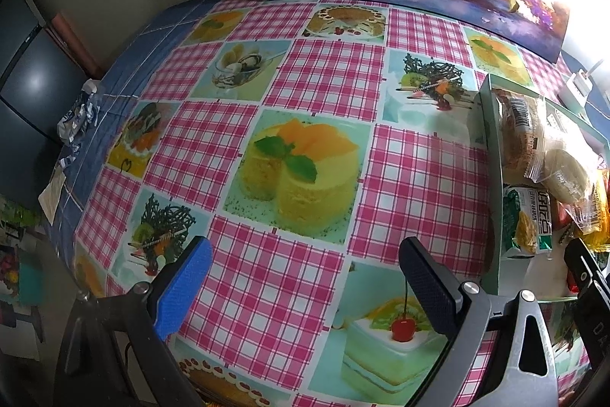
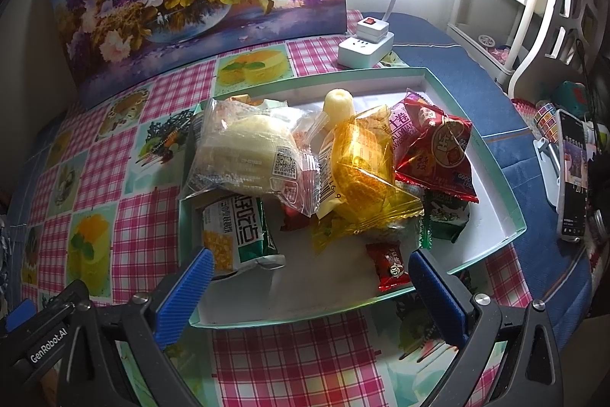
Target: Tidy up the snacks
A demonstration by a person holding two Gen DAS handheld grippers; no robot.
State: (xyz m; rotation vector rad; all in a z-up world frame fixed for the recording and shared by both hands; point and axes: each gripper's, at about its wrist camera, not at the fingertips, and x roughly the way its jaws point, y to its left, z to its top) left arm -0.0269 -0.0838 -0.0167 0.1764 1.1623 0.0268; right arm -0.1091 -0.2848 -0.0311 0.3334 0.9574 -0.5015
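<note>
The snacks (image 2: 343,170) lie heaped in a shallow pale-green tray (image 2: 511,216) on the checked counter (image 2: 126,216), a green packet (image 2: 236,235) at the near left and a small red one (image 2: 390,264) near the front. The right gripper (image 2: 309,287) hovers at the tray's front rim, jaws wide apart and empty. The left gripper (image 1: 305,283) hangs over bare counter left of the tray, jaws likewise spread and empty.

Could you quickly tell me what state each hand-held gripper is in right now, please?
Left hand-held gripper: open, holding nothing, over the tablecloth.
Right hand-held gripper: open, holding nothing, at the near edge of the snack tray.
</note>
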